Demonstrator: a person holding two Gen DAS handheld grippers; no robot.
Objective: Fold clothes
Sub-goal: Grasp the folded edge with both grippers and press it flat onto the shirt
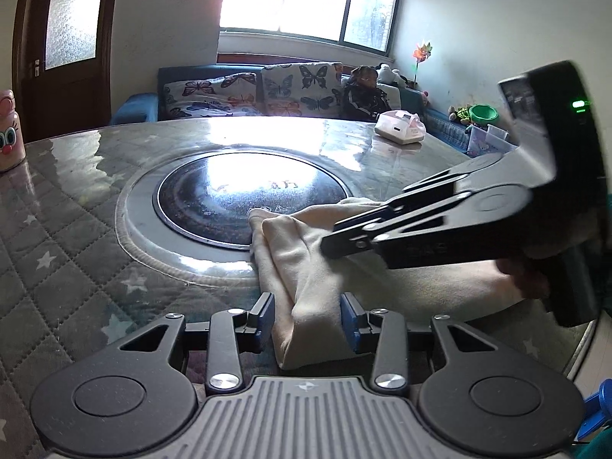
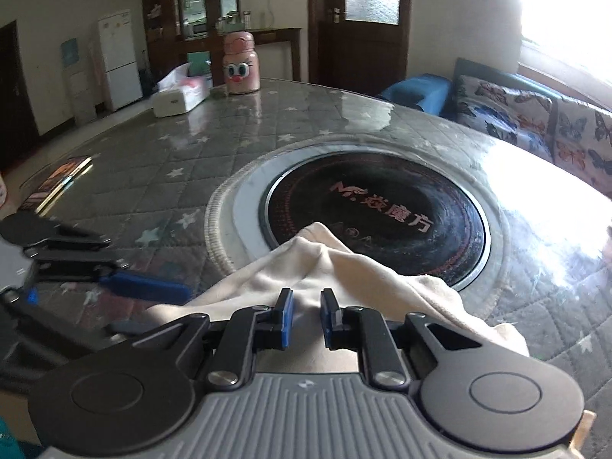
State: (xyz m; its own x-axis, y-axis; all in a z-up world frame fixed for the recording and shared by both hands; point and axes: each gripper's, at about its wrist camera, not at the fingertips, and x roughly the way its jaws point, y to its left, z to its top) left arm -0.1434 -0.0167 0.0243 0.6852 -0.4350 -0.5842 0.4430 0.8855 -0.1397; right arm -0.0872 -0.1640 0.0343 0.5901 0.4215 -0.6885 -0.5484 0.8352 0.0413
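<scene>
One table [image 1: 76, 199], round, under a grey quilted star-print cover with a glossy clear sheet on top. One black cooktop [image 2: 382, 214] sunk in its middle, ringed in pale grey. One sofa [image 1: 244, 91] beyond the far edge, with butterfly cushions. One cloth [image 1: 306, 267], cream, soft and rumpled, lying at the near edge of the table, bunched into ridges, its far tip lapping onto the cooktop. Two tissue boxes, one [image 1: 399, 126] far right, one [image 2: 179, 95] far left. One pink bottle [image 2: 241, 65] with a cartoon face, far left.

Two grippers, mine. Left gripper [image 1: 308, 319]: jaws part spread, a fold of the cloth between; I cannot tell if they pinch it. Right gripper [image 2: 306, 315]: jaws narrow, pinching a ridge of cloth.
</scene>
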